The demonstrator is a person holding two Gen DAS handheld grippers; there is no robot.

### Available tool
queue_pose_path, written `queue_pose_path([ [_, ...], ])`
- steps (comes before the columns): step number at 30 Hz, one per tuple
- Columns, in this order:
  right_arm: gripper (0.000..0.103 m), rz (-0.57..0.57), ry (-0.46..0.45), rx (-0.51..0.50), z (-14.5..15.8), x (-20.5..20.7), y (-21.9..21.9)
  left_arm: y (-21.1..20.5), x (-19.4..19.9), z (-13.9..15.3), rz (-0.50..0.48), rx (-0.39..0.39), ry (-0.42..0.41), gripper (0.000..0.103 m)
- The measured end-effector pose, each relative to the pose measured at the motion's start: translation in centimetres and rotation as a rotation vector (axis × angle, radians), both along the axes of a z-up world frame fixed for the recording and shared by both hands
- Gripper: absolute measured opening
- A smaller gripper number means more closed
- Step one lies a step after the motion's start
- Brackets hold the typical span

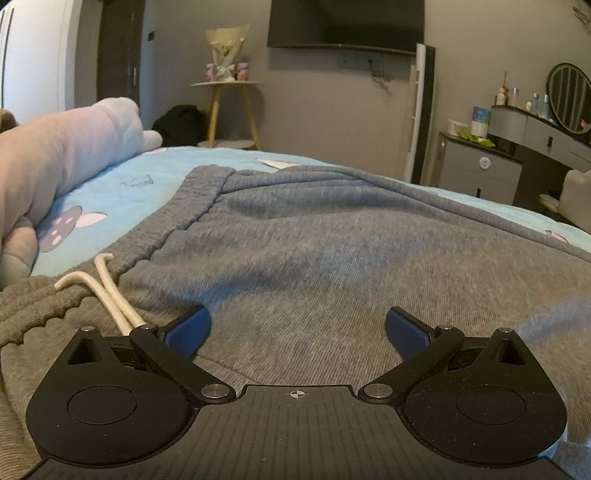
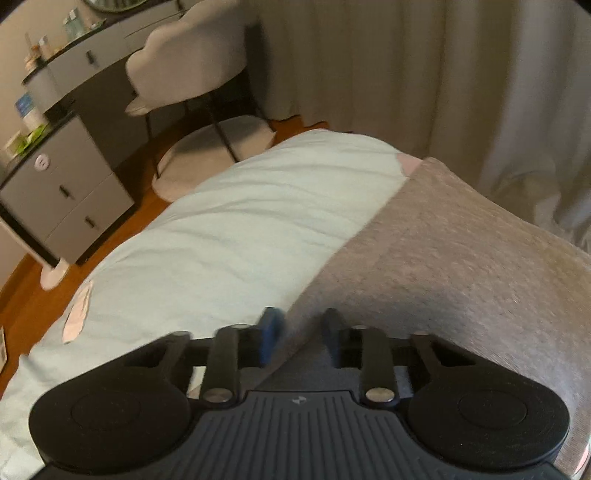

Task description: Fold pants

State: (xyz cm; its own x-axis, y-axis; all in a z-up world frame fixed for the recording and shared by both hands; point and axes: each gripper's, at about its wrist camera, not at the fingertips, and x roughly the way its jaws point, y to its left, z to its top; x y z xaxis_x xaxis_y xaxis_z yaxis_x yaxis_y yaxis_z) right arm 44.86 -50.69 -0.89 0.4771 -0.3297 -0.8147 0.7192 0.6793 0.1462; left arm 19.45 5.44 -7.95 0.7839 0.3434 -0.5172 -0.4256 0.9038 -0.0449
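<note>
Grey sweatpants (image 1: pixel 332 240) lie spread on a light blue bed sheet (image 1: pixel 122 184). Their ribbed waistband (image 1: pixel 192 206) runs up the left, and a white drawstring (image 1: pixel 110 291) trails over it. My left gripper (image 1: pixel 297 325) hovers low over the cloth just right of the drawstring, jaws wide open and empty. In the right wrist view the pants (image 2: pixel 443 258) cover the right side of the sheet (image 2: pixel 240 221). My right gripper (image 2: pixel 301 328) stands over their left edge with its blue pads a narrow gap apart. The edge of the cloth runs between them, blurred.
A pale plush toy (image 1: pixel 66 155) lies on the bed at the left. Beyond the bed's foot are a side table (image 1: pixel 225 88), a wall television (image 1: pixel 347 22) and a dressing table (image 1: pixel 535 129). A chair (image 2: pixel 192 62), drawer cabinet (image 2: pixel 62 184) and curtain (image 2: pixel 443 74) stand beside the bed.
</note>
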Motion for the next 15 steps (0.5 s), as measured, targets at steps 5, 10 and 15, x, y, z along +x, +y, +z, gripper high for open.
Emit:
queue_pose_path([
  [5, 0.002, 0.016, -0.018, -0.065, 1.5, -1.7, 1.2, 0.5, -0.2, 0.2, -0.014, -0.03, -0.012, 0.103],
  [10, 0.002, 0.088, -0.18, -0.122, 5.7, -11.1, 2.8, 2.1, -1.0, 0.9, -0.039, -0.132, -0.067, 0.103],
  [15, 0.002, 0.068, -0.234, -0.127, 6.4, -27.5, 3.6, 3.3, -1.3, 2.1, -0.074, -0.221, -0.087, 0.103],
])
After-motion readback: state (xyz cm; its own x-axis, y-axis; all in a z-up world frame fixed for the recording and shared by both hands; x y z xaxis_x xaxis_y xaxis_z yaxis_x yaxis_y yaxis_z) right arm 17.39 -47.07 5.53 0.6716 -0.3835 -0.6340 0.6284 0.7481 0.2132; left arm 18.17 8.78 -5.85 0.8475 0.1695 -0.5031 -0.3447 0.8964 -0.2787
